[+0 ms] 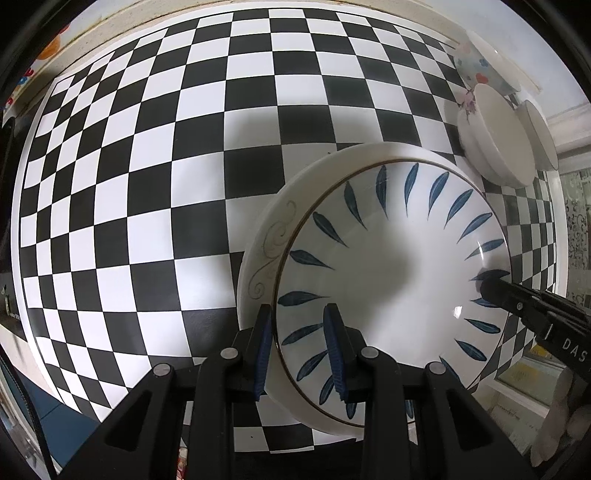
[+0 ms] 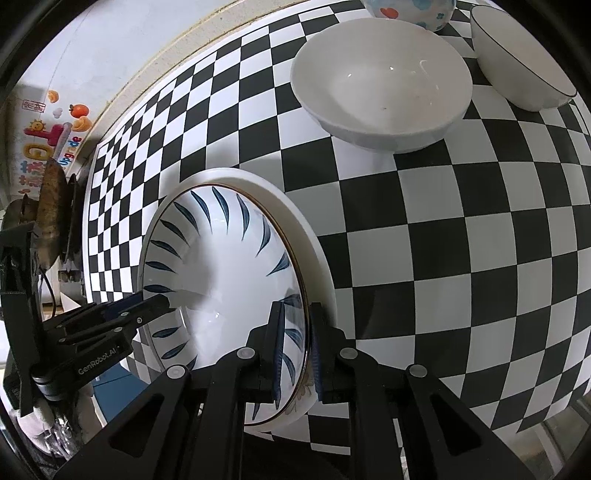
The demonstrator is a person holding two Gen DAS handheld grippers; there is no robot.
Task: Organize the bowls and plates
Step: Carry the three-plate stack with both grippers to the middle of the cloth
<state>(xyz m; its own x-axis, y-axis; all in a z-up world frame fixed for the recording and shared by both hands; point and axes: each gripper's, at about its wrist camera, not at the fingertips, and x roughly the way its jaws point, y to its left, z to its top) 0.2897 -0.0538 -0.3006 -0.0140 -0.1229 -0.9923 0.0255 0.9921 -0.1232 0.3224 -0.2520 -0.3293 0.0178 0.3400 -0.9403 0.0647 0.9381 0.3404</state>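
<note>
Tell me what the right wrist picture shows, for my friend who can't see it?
Two grippers hold a blue-leaf plate stacked on a white plate, over a black-and-white checkered table: the right gripper pinches the near rim and the left gripper holds the far side. Behind sit a white bowl, a dark-rimmed bowl and a flowered bowl.

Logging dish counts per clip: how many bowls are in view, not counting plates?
3: white bowl nearest the stacked plates, black-rimmed bowl to its right, floral bowl behind. Others may be out of frame.
</note>
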